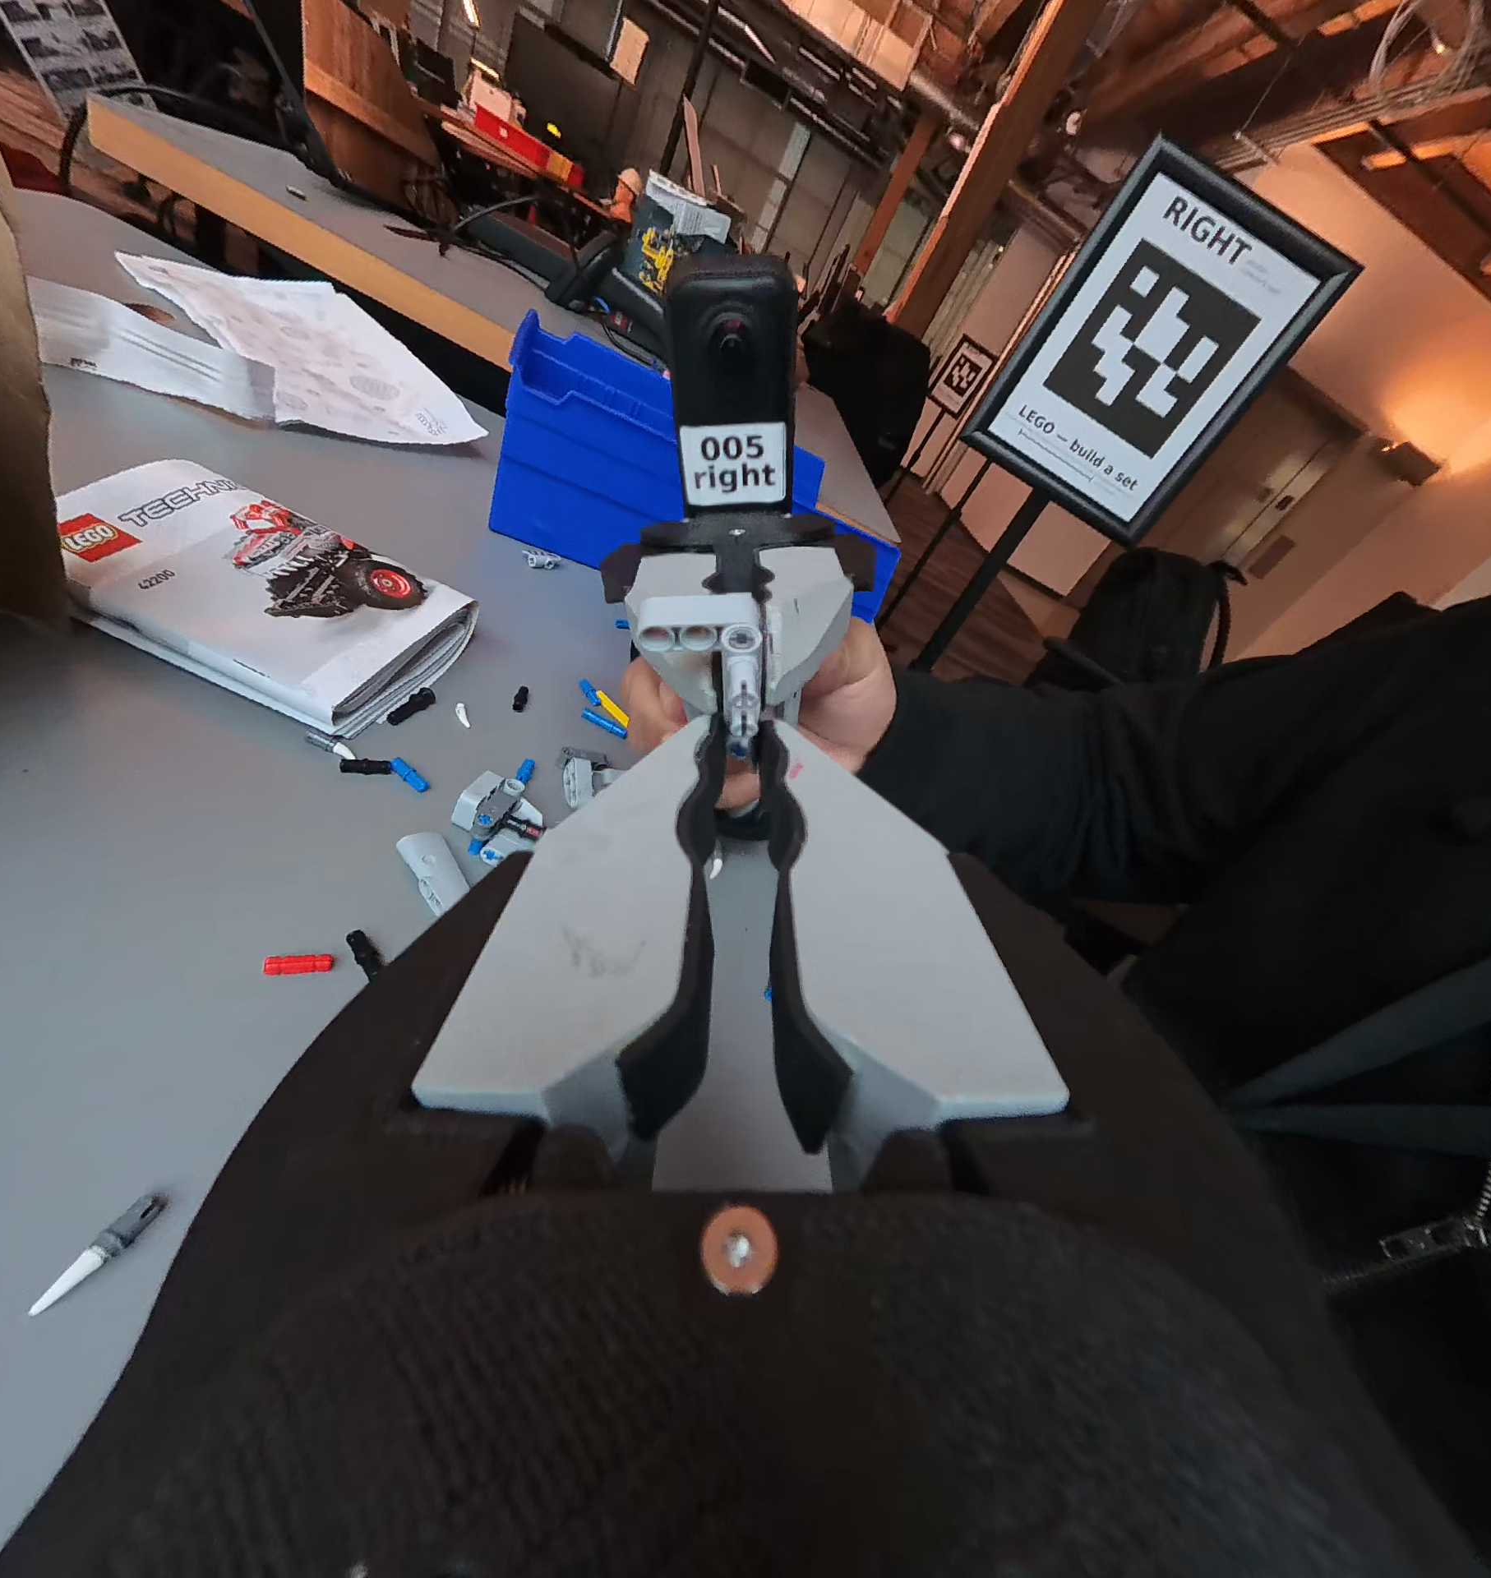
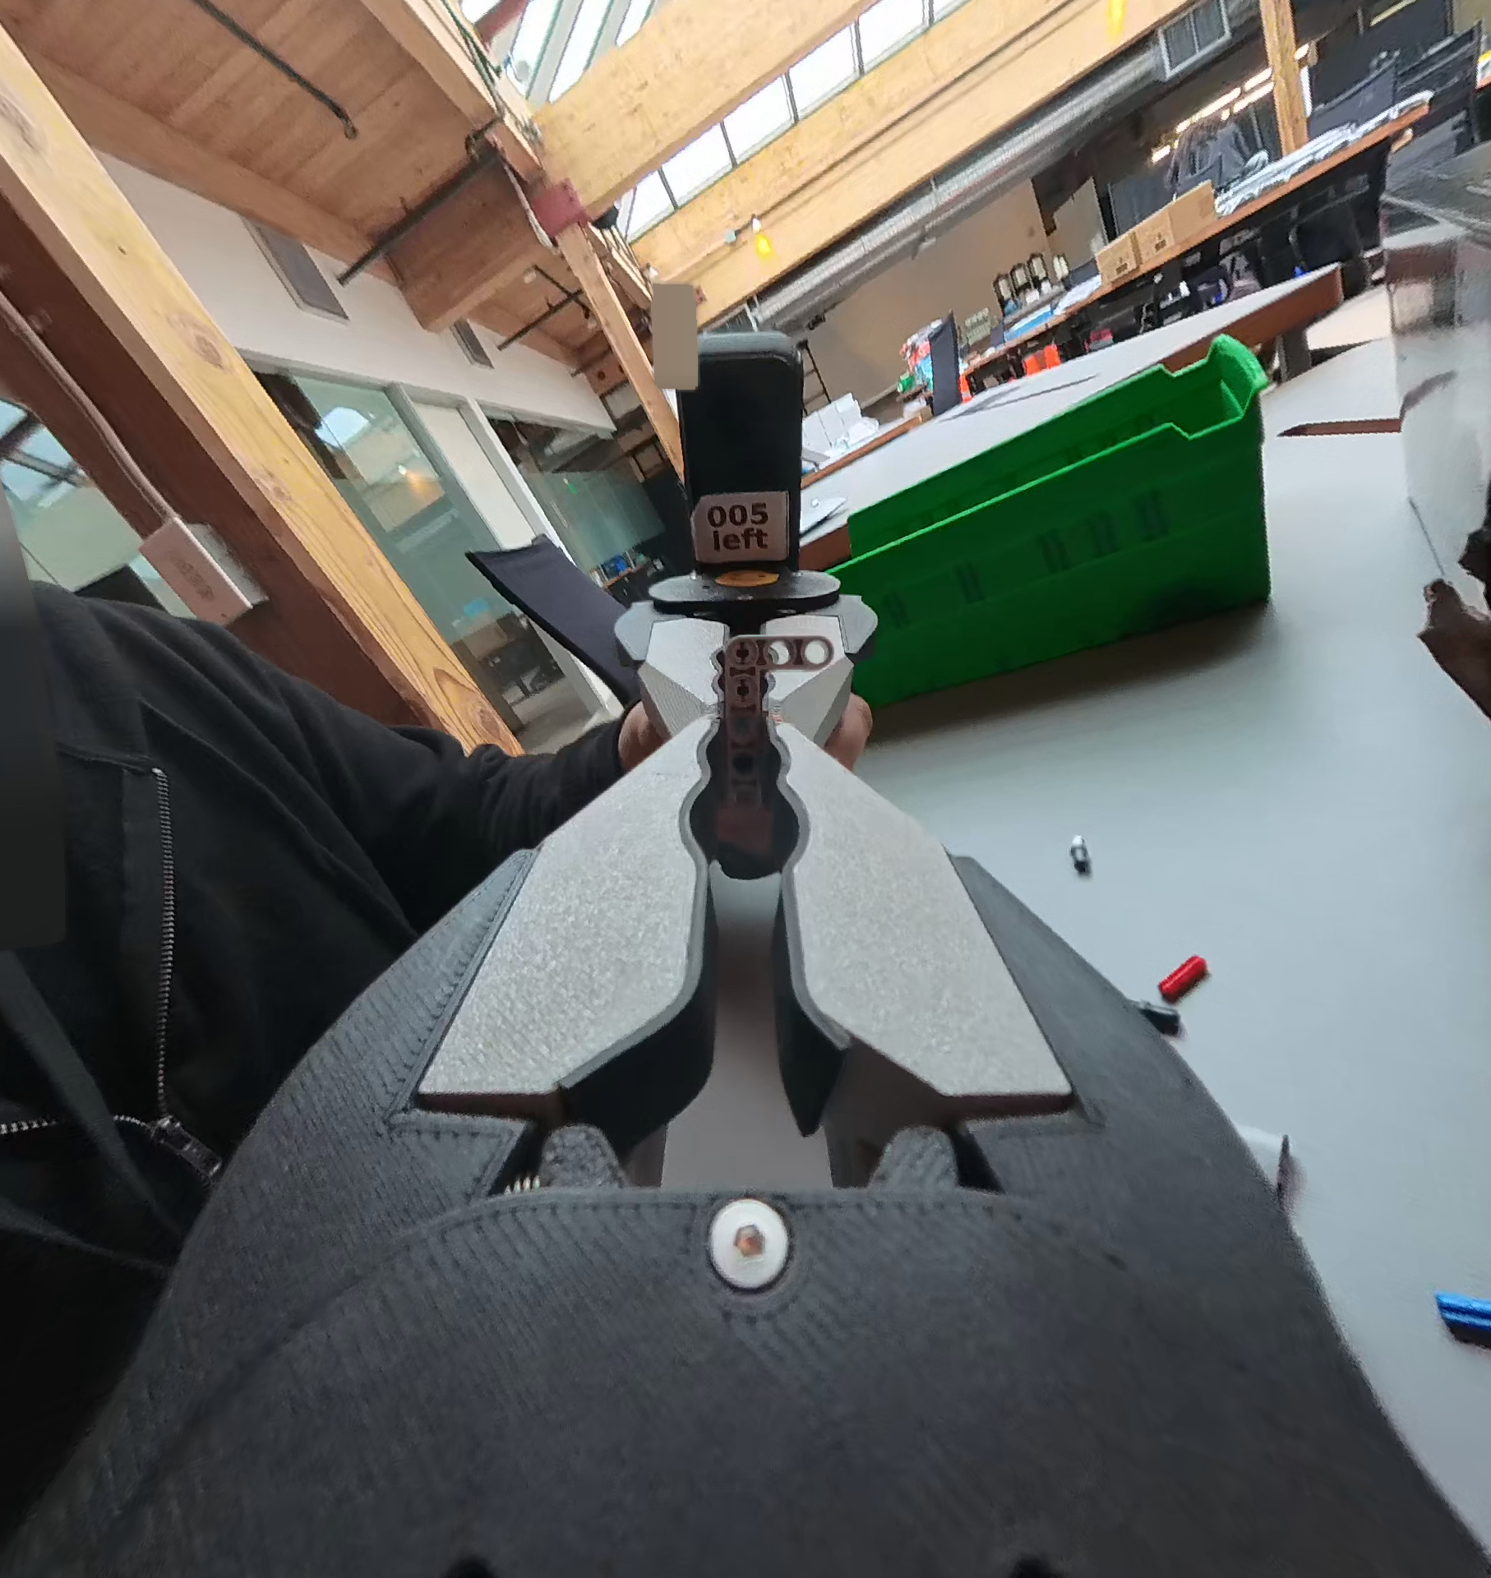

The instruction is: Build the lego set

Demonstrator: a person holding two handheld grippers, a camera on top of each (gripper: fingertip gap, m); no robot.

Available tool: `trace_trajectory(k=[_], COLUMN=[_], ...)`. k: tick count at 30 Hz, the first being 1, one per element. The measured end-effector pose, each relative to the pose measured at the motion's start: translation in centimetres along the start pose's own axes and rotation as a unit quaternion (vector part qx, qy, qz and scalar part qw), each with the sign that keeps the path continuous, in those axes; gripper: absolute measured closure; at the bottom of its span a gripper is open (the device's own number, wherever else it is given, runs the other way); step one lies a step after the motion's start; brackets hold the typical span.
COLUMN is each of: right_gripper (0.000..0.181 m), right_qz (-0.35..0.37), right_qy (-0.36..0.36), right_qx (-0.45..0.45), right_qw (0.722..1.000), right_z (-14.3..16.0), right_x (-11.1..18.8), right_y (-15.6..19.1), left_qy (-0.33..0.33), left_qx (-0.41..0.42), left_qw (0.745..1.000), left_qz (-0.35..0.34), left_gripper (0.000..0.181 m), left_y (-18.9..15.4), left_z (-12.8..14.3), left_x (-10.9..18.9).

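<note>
A light grey L-shaped lego beam (image 1: pixel 698 637) stands upright between the two grippers, which meet tip to tip above the grey table (image 1: pixel 170 854). My left gripper (image 1: pixel 738 736) is shut on the beam's lower end, where a small blue bit shows. The right gripper (image 1: pixel 738 598) faces it, held by a hand. In the right wrist view the beam (image 2: pixel 738 683) runs down between the fingers of my right gripper (image 2: pixel 740 743), which is shut on its long arm. Its short arm (image 2: pixel 798 653) points right, in front of the left gripper (image 2: pixel 746 632).
An instruction booklet (image 1: pixel 272 589), paper sheets (image 1: pixel 298 359) and a blue bin (image 1: pixel 588 452) lie beyond. Loose pins and a small grey sub-assembly (image 1: pixel 499 811) sit left of the grippers, with a red pin (image 1: pixel 298 965). A green bin (image 2: pixel 1067 546) stands to the right, a sign stand (image 1: pixel 1152 341) beyond. My left and right fingertips are right by each other. The red pin (image 1: pixel 298 965) lies around 12 cm away from my left fingertips. My right wrist view (image 2: pixel 1176 967) looks at it from another angle.
</note>
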State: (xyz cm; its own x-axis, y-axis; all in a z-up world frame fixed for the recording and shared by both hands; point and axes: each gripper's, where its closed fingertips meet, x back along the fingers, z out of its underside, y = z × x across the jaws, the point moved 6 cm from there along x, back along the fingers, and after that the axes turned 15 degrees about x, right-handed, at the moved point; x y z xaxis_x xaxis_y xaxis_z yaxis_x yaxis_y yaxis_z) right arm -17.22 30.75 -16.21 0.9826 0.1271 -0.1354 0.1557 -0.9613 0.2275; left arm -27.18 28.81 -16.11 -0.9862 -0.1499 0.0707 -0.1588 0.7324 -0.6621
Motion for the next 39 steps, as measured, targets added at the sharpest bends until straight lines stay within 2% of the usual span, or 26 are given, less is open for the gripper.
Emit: trace_trajectory(k=[3, 11, 14, 19, 22, 24, 29, 34, 37, 39], right_gripper=[0.178, 0.178, 0.177, 0.175, 0.171, 0.166, 0.175, 0.166, 0.177, 0.177], right_qz=[-0.002, -0.012, -0.011, -0.01, -0.018, -0.009, -0.003, 0.005, 0.02, 0.023], right_qy=[0.037, 0.048, 0.06, 0.074, 0.104, 0.097, 0.076, 0.056, 0.056, 0.077], right_qx=[0.017, 0.038, 0.062, 0.061, 0.072, 0.09, 0.065, 0.056, 0.047, 0.065], right_qw=[0.999, 0.998, 0.996, 0.995, 0.992, 0.991, 0.995, 0.997, 0.997, 0.995], right_z=[0.1, -0.3, -0.3, -0.2, 0.3, 0.1, -0.3, -0.5, -0.2, 0.0], right_x=[0.2, 0.6, 1.0, 1.7, 1.5, 1.3, 1.9, 1.6, 1.1, 1.2], right_y=[0.3, 0.8, 0.8, 0.4, 0.6, 0.7, 0.1, 0.0, -0.2, -0.2], left_qy=[0.015, 0.011, 0.015, -0.006, -0.033, -0.024, -0.009, -0.005, 0.02, 0.033], left_qx=[0.008, 0.001, 0.045, 0.008, 0.012, 0.011, -0.003, 0.003, -0.01, -0.017], left_qw=[1.0, 1.0, 0.997, 1.0, 0.999, 0.999, 1.0, 1.0, 1.0, 0.999], left_qz=[0.012, 0.025, 0.058, 0.02, 0.031, 0.026, 0.014, 0.013, -0.012, -0.027], left_gripper=[0.176, 0.175, 0.176, 0.176, 0.176, 0.176, 0.176, 0.176, 0.176, 0.176], left_y=[0.0, -0.4, -0.2, 0.1, -0.1, 0.1, 0.0, 0.3, 0.8, 1.0], left_z=[0.4, 0.5, 0.5, 0.2, -0.4, -0.2, 0.1, 0.2, 1.0, 1.2], left_x=[-0.1, -0.4, -0.6, -0.6, -0.2, -0.4, -0.7, -0.9, -1.5, -1.6])
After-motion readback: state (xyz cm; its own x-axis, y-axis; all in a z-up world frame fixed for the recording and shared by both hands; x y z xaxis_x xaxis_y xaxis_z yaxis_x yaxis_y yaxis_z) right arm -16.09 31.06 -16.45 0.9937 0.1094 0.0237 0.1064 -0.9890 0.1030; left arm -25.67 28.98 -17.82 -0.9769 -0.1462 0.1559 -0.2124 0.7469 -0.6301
